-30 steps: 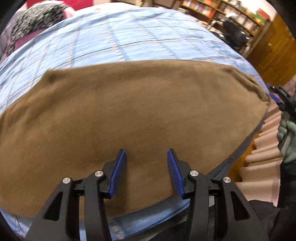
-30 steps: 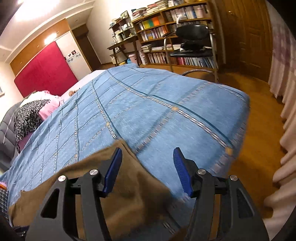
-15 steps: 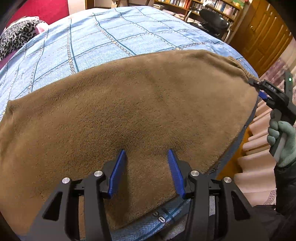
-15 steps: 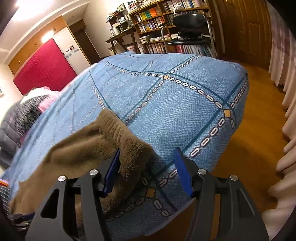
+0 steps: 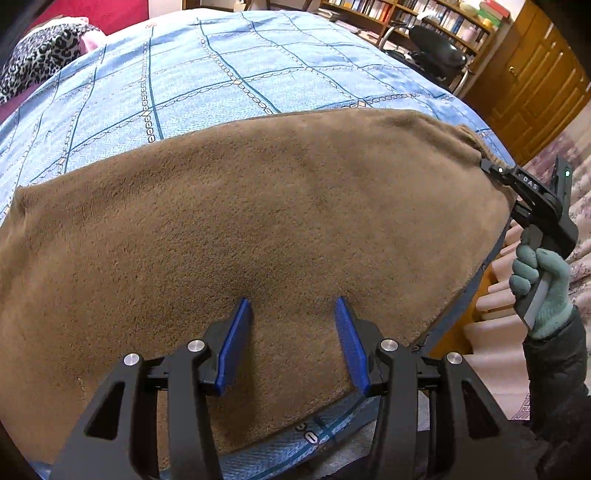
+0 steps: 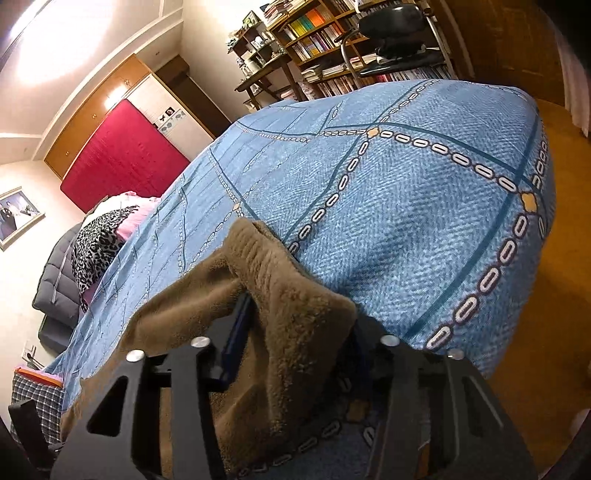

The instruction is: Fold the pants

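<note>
Brown fleece pants (image 5: 258,206) lie spread flat on the blue patterned bedspread (image 5: 221,66). My left gripper (image 5: 291,306) hangs open just above the pants near their front edge, with only flat fabric showing between its blue pads. At the pants' right corner, a gloved hand (image 5: 543,288) holds my right gripper (image 5: 491,170). In the right wrist view the bunched corner of the pants (image 6: 288,295) fills the gap of the right gripper (image 6: 299,325). Its jaws are closing and press on the fold. The right pad is hidden behind the fabric.
The bed's edge drops off at the right to a wooden floor (image 6: 546,332). An office chair (image 5: 436,55) and bookshelves (image 6: 325,33) stand beyond the bed's far corner. A leopard-print cloth (image 5: 37,62) lies at the head end, near a dark jacket (image 6: 55,280).
The right gripper has sunk onto the pants' corner and its jaws have narrowed around the bunched fabric. The left gripper first slid across the pants, then held still, open.
</note>
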Demonstrator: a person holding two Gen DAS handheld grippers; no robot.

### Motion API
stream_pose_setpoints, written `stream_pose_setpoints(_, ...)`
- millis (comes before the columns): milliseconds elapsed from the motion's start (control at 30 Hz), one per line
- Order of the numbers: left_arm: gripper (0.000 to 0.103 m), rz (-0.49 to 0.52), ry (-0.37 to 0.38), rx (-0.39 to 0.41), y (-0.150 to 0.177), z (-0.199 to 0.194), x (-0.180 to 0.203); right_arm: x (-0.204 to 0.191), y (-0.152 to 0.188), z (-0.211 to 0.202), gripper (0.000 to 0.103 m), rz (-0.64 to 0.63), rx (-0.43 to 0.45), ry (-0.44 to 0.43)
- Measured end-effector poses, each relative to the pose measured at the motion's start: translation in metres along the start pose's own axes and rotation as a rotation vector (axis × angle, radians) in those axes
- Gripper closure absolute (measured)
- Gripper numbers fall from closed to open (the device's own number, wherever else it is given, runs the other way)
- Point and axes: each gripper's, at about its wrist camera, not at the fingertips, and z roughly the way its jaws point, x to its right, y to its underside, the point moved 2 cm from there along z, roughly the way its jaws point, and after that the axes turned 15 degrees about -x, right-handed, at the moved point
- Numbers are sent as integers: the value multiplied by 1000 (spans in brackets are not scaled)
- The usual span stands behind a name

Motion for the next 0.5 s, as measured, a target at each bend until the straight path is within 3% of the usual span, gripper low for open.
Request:
stream_pose_setpoints(67,55,-11,12,-2,-1,-1,-2,0,-1,-4,77,13,-20,-58)
stream_pose_setpoints(233,54,-34,41,9,-5,-8,-7,-24,-1,-27,79,-44,7,-98)
stream_pose_setpoints(500,54,-57,74,77,-4,-33,-16,-123,5,-65,79,-263,72,-107)
